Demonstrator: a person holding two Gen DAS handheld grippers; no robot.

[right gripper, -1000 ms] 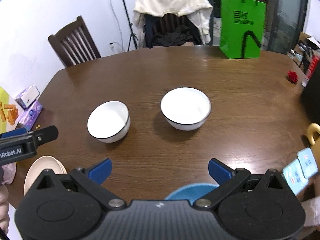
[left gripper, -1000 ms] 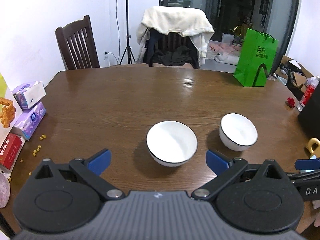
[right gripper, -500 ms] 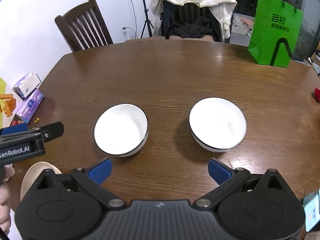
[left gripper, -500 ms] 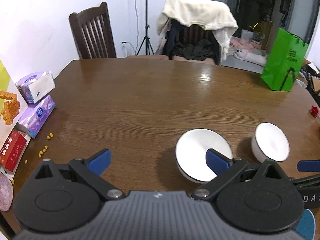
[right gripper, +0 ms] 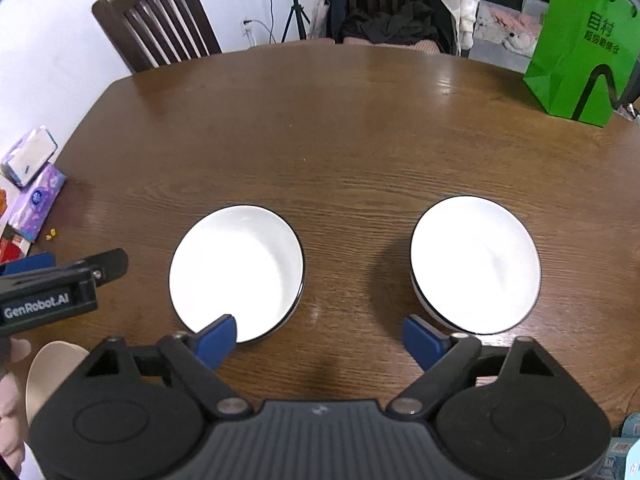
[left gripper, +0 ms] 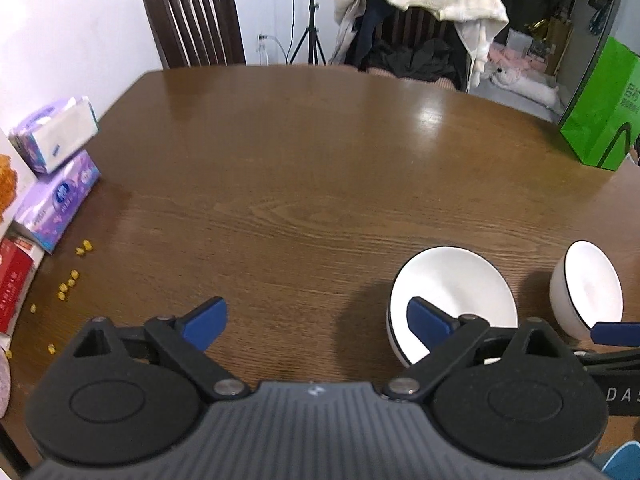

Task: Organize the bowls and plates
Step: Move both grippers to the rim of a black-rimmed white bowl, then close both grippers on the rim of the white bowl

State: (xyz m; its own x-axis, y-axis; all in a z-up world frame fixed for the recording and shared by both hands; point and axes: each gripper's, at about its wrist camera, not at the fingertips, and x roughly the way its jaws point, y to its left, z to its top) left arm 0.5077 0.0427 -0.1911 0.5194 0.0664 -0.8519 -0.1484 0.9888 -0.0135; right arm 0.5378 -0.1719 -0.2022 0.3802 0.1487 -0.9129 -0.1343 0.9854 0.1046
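Two white bowls with thin dark rims stand side by side on the brown wooden table (right gripper: 340, 128). In the right wrist view the left bowl (right gripper: 236, 272) and the right bowl (right gripper: 476, 264) lie just beyond my right gripper (right gripper: 320, 342). Its jaws are closing over bare wood, one blue fingertip (right gripper: 218, 338) overlapping the left bowl's near rim. In the left wrist view my left gripper (left gripper: 316, 324) is closing too, with bare table between its fingers. Its right fingertip (left gripper: 430, 324) shows over the nearer bowl (left gripper: 460, 280). The second bowl (left gripper: 586, 288) sits farther right.
A beige plate (right gripper: 52, 372) lies at the near left edge beside a hand (right gripper: 8, 404). Tissue packs (left gripper: 56, 196), a red box (left gripper: 12, 280) and scattered yellow kernels (left gripper: 72, 276) line the left side. A green bag (right gripper: 580, 48) stands far right. Chairs (left gripper: 192, 16) stand behind the table.
Both grippers have moved left and sunk toward the table, so the bowls look bigger and farther right. Both pairs of fingers stand slightly narrower than before.
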